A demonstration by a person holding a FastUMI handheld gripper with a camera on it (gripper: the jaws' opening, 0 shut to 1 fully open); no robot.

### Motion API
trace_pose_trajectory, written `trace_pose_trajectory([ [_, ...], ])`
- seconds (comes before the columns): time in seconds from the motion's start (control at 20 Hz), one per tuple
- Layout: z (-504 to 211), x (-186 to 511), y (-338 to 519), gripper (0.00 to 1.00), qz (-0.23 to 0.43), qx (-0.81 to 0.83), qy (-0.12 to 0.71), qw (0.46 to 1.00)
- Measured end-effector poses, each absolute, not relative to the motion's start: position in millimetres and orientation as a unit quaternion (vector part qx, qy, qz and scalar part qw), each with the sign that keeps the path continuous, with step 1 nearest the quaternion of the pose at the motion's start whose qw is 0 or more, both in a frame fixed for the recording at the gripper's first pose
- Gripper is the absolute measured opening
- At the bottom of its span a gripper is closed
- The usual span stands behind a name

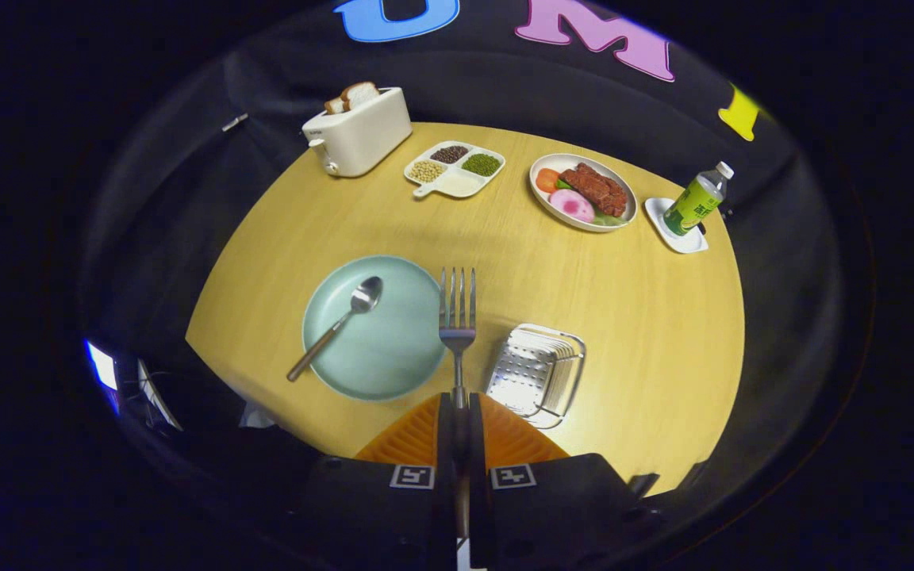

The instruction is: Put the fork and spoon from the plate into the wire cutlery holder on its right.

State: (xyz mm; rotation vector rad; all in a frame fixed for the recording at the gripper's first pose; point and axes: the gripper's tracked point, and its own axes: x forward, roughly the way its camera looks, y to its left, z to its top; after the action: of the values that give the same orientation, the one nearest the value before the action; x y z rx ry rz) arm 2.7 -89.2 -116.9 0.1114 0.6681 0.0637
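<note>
1. My gripper (458, 403) is clamped on the silver metal fork (457, 313) by its handle, tines pointing ahead.
2. Just right: the silver wire cutlery holder (538, 371).
3. Left: the silver metal spoon (339, 323) lies on the round pale-green plate (393, 361).

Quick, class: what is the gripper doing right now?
Gripper: shut on the fork handle, tines pointing ahead, between plate and holder.

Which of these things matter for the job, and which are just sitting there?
Job: silver metal fork, gripped by the gripper; silver spoon on the pale green round plate; wire cutlery holder.

Bystanders: white toaster, divided bean dish, plate of food, green bottle.
</note>
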Motion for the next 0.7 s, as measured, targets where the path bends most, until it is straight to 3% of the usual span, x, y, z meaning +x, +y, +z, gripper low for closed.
trace_pose_trajectory([
  [0.35, -154, -19, -123, 0.11, 0.040, 0.043, 0.434, 0.899],
  [0.7, -188, -19, -133, 0.11, 0.050, 0.002, 0.585, 0.809],
])
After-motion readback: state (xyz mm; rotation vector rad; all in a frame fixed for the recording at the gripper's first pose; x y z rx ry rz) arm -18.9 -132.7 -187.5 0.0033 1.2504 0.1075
